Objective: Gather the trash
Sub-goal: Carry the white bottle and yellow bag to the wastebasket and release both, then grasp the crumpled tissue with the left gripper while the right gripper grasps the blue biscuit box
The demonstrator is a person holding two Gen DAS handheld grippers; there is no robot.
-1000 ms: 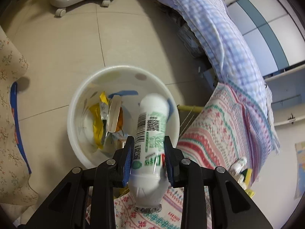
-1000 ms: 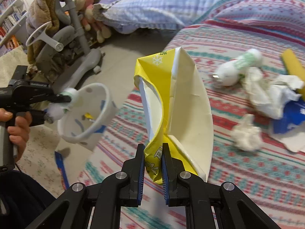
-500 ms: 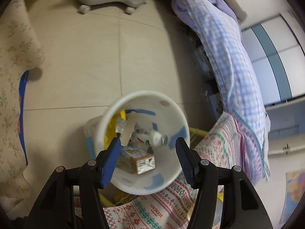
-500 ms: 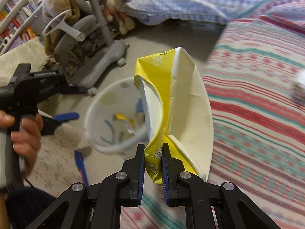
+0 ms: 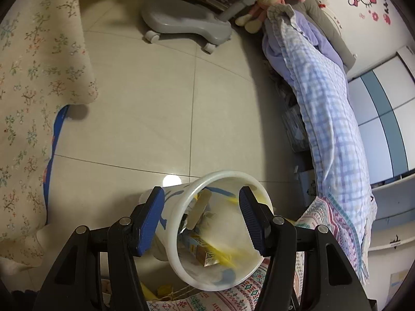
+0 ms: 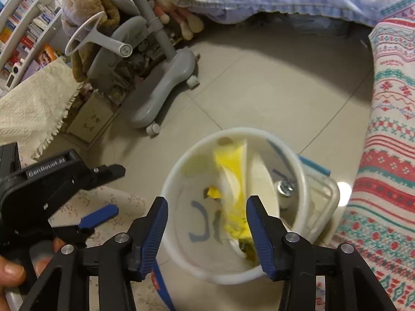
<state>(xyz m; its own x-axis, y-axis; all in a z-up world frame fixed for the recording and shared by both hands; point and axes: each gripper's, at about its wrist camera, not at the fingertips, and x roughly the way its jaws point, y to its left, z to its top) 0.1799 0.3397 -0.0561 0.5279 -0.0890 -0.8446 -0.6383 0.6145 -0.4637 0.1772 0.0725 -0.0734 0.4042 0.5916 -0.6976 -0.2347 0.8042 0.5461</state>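
A white plastic bin (image 6: 234, 134) stands on the tiled floor beside the bed. My right gripper (image 6: 207, 230) hangs open just above its mouth. A yellow and white carton wrapper (image 6: 237, 181), blurred, lies inside the bin below those jaws. In the left wrist view the same bin (image 5: 181, 202) holds a small carton (image 5: 205, 252), yellow scraps and other trash. My left gripper (image 5: 202, 220) is open and empty over the bin's near side. The left gripper (image 6: 103, 194) also shows at the left of the right wrist view, held by a hand (image 6: 10, 272).
A patterned bedspread (image 6: 389, 155) rises right of the bin. A grey wheeled chair base (image 5: 186, 26) stands on the floor beyond. A floral cloth (image 5: 31, 103) covers the left. A checked blanket (image 5: 329, 103) and soft toys (image 5: 272, 2) lie farther back. Bookshelves (image 6: 23, 26) stand upper left.
My left gripper opened and the white bottle fell into the bin. My right gripper swung from the bed to over the bin and opened, letting the yellow wrapper drop in.
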